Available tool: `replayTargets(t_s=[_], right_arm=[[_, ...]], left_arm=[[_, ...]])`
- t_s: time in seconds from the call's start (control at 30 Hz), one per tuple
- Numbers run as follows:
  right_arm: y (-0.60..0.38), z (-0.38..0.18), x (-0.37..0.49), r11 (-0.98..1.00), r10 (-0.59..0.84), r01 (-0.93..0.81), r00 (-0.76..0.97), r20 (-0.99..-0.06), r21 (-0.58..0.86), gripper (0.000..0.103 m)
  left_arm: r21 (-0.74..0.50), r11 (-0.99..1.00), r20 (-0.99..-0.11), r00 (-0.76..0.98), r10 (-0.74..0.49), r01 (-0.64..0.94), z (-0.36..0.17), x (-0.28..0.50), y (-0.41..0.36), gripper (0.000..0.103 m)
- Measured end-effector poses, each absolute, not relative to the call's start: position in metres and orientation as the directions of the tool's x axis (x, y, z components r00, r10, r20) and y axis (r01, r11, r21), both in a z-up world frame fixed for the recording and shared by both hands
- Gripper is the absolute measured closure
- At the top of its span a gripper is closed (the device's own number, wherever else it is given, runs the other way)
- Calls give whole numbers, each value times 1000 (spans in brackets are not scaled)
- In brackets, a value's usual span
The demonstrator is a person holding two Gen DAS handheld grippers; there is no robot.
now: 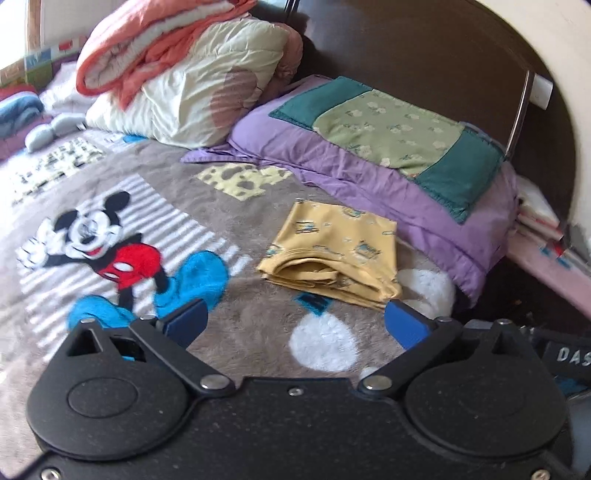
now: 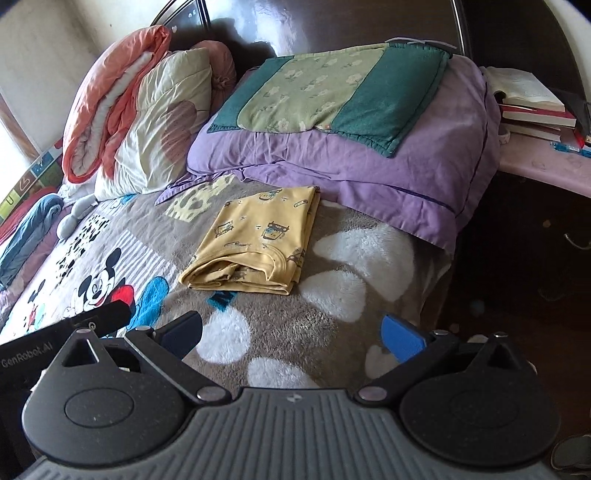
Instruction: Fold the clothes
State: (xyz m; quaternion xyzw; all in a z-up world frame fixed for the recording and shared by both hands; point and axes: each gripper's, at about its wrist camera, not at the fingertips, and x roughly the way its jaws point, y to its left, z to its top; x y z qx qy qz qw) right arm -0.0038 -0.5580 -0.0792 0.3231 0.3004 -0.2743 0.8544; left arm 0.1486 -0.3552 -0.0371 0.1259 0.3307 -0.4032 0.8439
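Yellow shirt (image 1: 332, 251) lies folded into a flat rectangle on the blanket (image 1: 240, 325), its layered edges and neckline turned toward the cameras. From the left wrist it sits at about one o'clock from the left gripper (image 1: 295, 325); from the right wrist the same shirt (image 2: 258, 240) lies near twelve o'clock, straight beyond the right gripper (image 2: 291, 336). Neither gripper touches it. Both hang above the blanket with their blue pads (image 1: 404, 326) spread wide and nothing between them.

The blanket (image 2: 295, 325) is grey plush with white patches and a cartoon mouse (image 1: 107, 243) printed at about ten o'clock of the shirt. A purple pillow (image 2: 369, 158) lies just beyond the shirt at twelve to one o'clock, with a green patterned cloth (image 2: 325, 92) on top of it. At eleven o'clock a rolled orange and cream quilt (image 2: 122, 107) leans against the dark headboard (image 2: 332, 26). In the right wrist view a stack of books (image 2: 532, 107) rests on a pink surface at two o'clock, beside the bed.
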Motion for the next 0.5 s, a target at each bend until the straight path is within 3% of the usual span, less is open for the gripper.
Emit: replayTargets(t_s=[0.5], right_arm=[[-545, -71, -5, 673, -254, 636, 679, -689, 378, 0]], left_arm=[[-32, 641, -627, 484, -610, 767, -34, 136, -340, 0]])
